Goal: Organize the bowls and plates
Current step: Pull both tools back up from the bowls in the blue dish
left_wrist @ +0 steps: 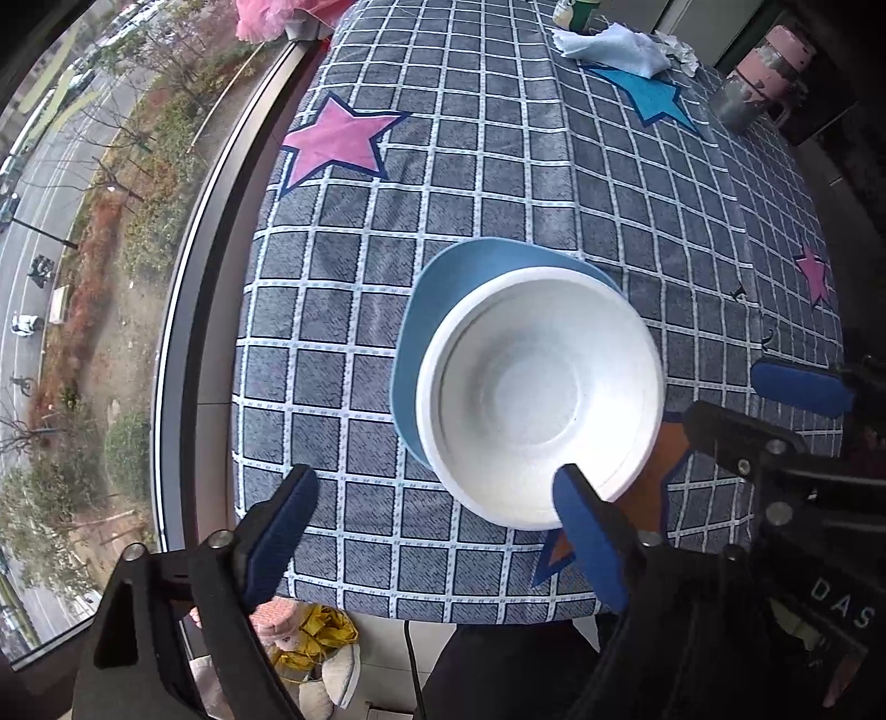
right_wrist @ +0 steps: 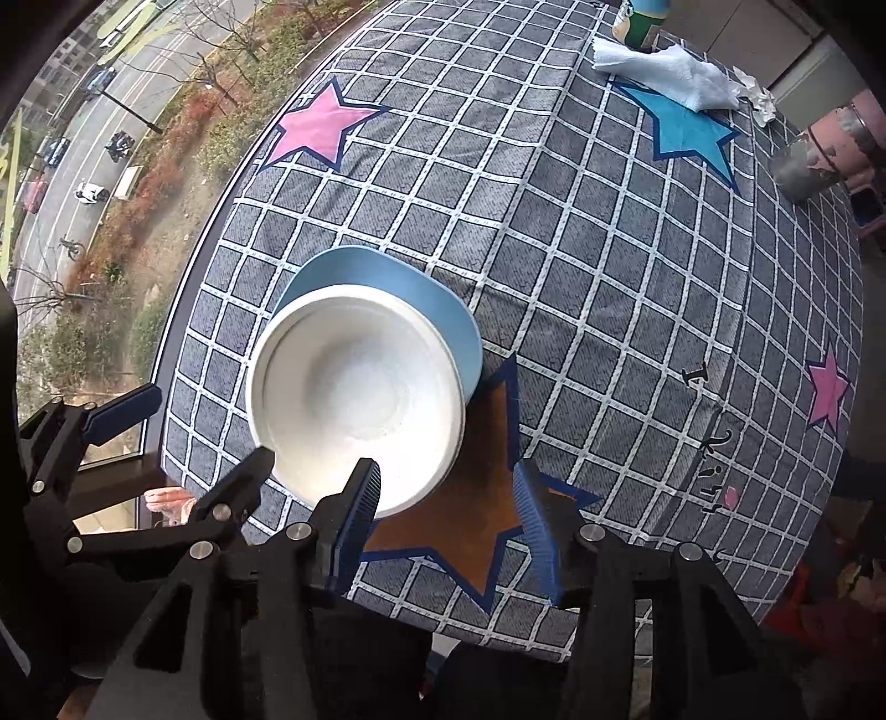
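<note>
A white bowl (left_wrist: 540,387) sits on a blue plate (left_wrist: 443,288) near the front edge of the table. It also shows in the right wrist view (right_wrist: 354,399), on the same blue plate (right_wrist: 387,277). My left gripper (left_wrist: 437,498) is open, above the table's front edge, with its right fingertip over the bowl's near rim. My right gripper (right_wrist: 448,487) is open and empty, just right of the bowl, over an orange star on the cloth. Each gripper shows in the other's view.
The table wears a grey checked cloth (left_wrist: 498,138) with pink, blue and orange stars. At the far side lie a light blue rag (right_wrist: 664,72), a green bottle (right_wrist: 642,22) and a pink-grey cylinder (right_wrist: 825,155). A window runs along the left edge.
</note>
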A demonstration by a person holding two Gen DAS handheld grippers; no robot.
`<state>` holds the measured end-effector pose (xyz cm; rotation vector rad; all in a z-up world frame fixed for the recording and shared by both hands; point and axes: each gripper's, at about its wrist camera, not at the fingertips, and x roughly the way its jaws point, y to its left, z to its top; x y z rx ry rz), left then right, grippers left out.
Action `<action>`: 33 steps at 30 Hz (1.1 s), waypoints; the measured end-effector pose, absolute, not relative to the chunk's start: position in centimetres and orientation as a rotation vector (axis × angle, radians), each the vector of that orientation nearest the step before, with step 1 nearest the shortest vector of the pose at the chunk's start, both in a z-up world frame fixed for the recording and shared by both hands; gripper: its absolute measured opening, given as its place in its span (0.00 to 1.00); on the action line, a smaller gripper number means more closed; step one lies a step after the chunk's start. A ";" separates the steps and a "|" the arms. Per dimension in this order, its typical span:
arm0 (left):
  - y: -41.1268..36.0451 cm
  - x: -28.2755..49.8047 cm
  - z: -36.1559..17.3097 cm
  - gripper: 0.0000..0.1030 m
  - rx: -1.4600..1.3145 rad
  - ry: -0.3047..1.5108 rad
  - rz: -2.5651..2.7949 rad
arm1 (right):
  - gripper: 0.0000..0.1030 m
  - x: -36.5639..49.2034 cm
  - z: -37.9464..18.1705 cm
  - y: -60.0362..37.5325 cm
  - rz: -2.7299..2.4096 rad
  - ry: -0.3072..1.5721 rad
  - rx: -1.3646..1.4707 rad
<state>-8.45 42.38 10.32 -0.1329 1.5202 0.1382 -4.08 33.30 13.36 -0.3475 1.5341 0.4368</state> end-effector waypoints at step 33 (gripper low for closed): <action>42.4 -9.6 13.0 0.94 -0.054 1.399 0.322 | 0.50 -4.1 15.7 32.0 0.408 1.425 -0.387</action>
